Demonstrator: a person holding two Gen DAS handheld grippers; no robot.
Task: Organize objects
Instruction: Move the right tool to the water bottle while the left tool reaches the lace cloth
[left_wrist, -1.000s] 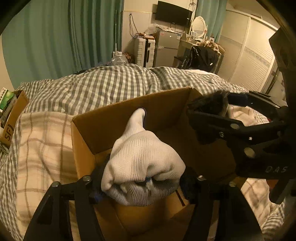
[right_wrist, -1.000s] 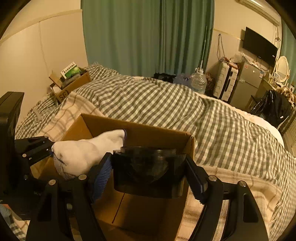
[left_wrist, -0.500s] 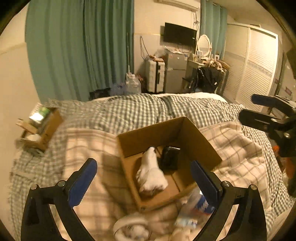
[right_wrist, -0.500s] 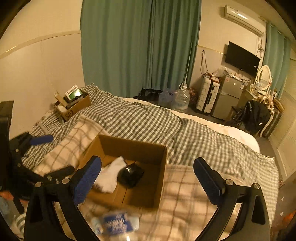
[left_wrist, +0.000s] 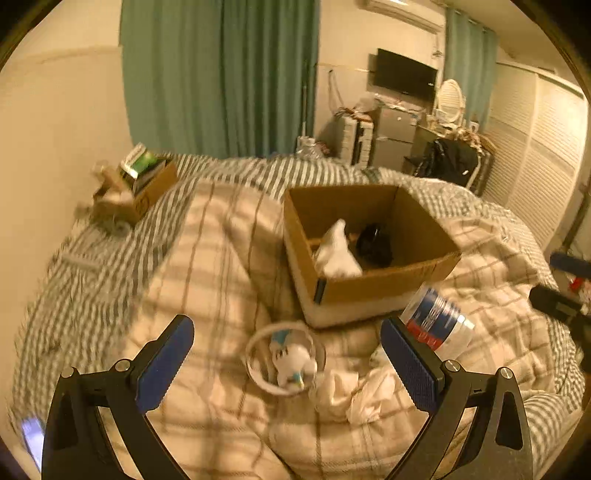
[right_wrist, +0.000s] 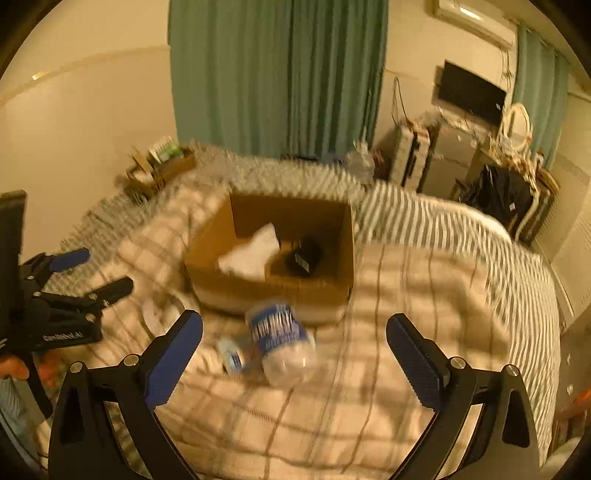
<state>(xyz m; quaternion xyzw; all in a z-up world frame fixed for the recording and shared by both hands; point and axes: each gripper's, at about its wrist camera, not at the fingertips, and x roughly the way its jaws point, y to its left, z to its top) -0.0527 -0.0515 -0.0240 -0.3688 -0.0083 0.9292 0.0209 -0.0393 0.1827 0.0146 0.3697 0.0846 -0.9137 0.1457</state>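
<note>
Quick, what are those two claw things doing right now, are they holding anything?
Left gripper: open, holding nothing; the white sock lies in the cardboard box.
Right gripper: open, holding nothing; the black object lies in the box too.

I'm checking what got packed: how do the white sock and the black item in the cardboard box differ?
The white sock is pale, soft cloth, slumped and elongated; the black item is dark, compact and looks rigid. In the left wrist view the sock lies on the left of the box floor, the black item to its right. The sock is the larger of the two. Both lie loose inside the open cardboard box, close together, with no gripper on them.
</note>
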